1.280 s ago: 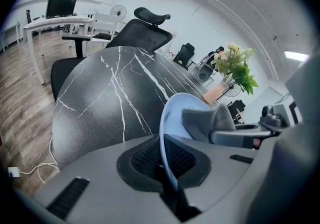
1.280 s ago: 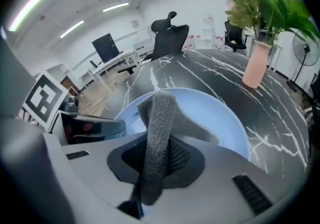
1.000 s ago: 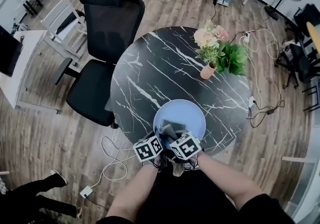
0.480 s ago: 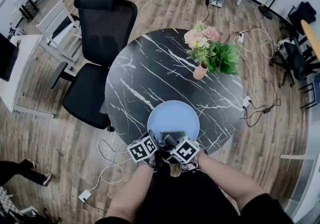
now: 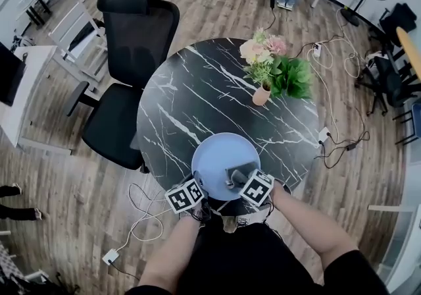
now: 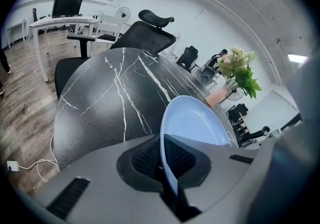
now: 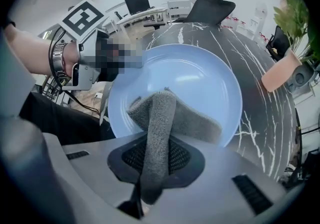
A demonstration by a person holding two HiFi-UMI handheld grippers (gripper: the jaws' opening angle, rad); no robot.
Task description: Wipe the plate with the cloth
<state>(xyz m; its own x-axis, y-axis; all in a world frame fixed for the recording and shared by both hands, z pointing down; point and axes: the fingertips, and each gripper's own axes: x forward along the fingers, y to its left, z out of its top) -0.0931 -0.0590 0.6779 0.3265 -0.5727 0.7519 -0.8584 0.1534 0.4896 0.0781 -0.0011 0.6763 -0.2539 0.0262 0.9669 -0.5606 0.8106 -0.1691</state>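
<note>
The plate [image 5: 220,155] is light blue and sits at the near edge of the round black marbled table [image 5: 197,93].

Left gripper [image 6: 167,165]: the jaws are nearly together and clamp the plate's near-left rim. The rim runs edge-on between the two pads.

Right gripper [image 7: 155,163]: the jaws are closed on a fold of the grey cloth [image 7: 162,115], which passes up between the pads. It points steeply down over the near-right part of the plate. The free end of the cloth spreads on the plate's inner surface, in contact with it.

In the head view, the two marker cubes sit side by side at the plate's near rim, the left one just outside the rim and the right one over it.

A potted plant with flowers [image 5: 273,66] stands on the far right part of the table, well apart from the plate. A black office chair [image 5: 128,70] stands at the far left of the table.
</note>
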